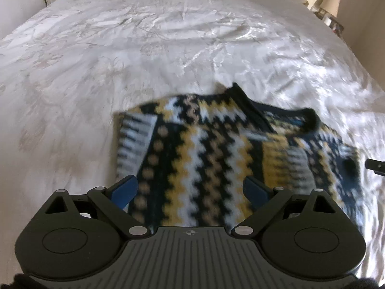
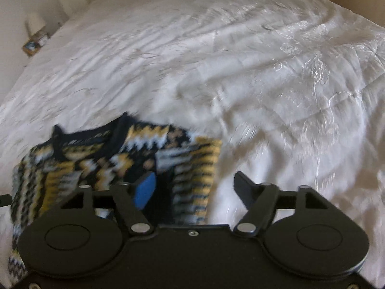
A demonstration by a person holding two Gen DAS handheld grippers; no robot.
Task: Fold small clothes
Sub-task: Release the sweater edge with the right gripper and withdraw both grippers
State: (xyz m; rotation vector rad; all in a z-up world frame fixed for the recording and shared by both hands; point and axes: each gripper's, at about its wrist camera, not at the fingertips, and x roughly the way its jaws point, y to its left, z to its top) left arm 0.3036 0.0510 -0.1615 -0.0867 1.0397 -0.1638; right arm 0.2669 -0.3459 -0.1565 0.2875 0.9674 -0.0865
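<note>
- Jaws on both grippers were spread wide and held nothing. The left gripper [image 1: 190,190] hung right over the sweater [image 1: 204,159], and the right gripper [image 2: 195,187] sat at the sweater's right edge, one finger over the knit and the other over bare bedspread [image 2: 264,84].
- That sweater, a small knit one with navy, yellow and white zigzags, lay on the white bedspread at the near side of the bed, collar [image 1: 255,110] pointing away from the grippers.
- Progress-wise, I'd say it was partway folded: both sides looked turned in over the middle, with stripes on those flaps running crosswise to the body's stripes, so the shape was already a rough rectangle. Blurry though, so don't quote me.
- What seemed left: folding it in half, bottom up toward the collar, then tidying. No other clothes showed near the sweater, so I couldn't tell if more were waiting.
</note>
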